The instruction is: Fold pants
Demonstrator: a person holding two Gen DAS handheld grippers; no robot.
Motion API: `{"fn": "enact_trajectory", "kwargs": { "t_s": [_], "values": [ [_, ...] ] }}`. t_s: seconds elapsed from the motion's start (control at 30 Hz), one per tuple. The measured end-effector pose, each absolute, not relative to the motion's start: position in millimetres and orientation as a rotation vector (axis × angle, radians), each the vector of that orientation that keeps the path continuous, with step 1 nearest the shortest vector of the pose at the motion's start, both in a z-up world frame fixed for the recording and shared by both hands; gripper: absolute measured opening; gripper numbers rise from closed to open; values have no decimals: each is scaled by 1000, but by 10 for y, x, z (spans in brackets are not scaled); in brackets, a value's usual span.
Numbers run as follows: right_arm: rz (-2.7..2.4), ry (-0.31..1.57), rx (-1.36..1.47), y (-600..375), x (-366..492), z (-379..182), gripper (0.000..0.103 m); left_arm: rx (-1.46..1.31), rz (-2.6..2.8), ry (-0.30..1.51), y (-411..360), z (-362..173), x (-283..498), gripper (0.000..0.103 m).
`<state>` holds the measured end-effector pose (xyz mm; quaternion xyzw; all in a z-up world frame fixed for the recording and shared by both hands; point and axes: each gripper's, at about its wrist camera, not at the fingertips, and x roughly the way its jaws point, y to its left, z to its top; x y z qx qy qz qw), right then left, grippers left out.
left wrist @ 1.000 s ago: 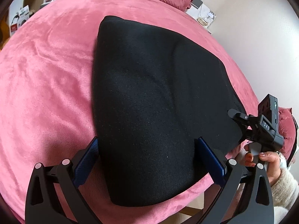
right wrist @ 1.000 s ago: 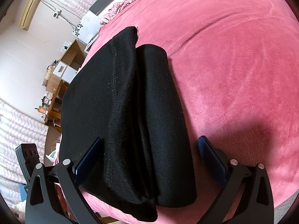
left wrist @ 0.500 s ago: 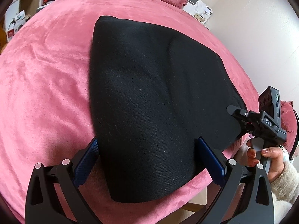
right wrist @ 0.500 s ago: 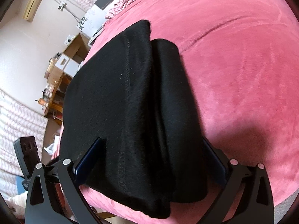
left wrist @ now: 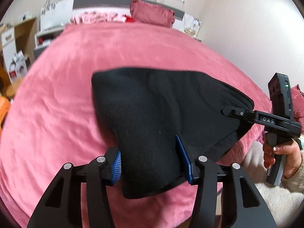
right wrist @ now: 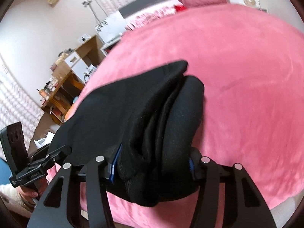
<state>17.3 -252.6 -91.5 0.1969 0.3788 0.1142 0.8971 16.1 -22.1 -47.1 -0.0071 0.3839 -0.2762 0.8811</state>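
Note:
The black pants [left wrist: 152, 110] lie folded in layers on the pink bed [left wrist: 57, 95]. My left gripper [left wrist: 150, 159] is shut on the near left end of the pants and holds it raised off the bed. My right gripper [right wrist: 152, 163] is shut on the near right end of the pants [right wrist: 155, 121], with several bunched layers between its blue pads. In the left wrist view the right gripper [left wrist: 237, 113] shows at the right, held by a hand. In the right wrist view the left gripper [right wrist: 47, 157] shows at the lower left.
Red pillows [left wrist: 152, 15] and patterned bedding lie at the headboard. Wooden shelves and boxes [right wrist: 64, 87] stand left of the bed. A white wall [left wrist: 247, 28] runs along the right side. The bed's near edge is just under the grippers.
Both grippers were open around the near edge of the pants and have closed on it. They have lifted that edge up, so the views now tilt up toward the headboard.

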Motion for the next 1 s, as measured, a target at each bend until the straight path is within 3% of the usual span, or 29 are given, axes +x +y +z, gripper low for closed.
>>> {"fn": "enact_trajectory", "kwargs": {
  "t_s": [0.33,0.67,0.83,1.0],
  "values": [
    [276,656,318,-2372,639,-594,52,60,-523,623,-232,-4,616,49],
    [268,525,191,-2215,1636,-298,52,168,-418,459,-344,256,1454,49],
    [243,528,158,-2215,2033,-458,52,217,-384,445,-445,106,1818,50],
    [200,653,175,-2292,2396,-977,54,303,-359,530,-619,-412,2125,50]
  ]
}}
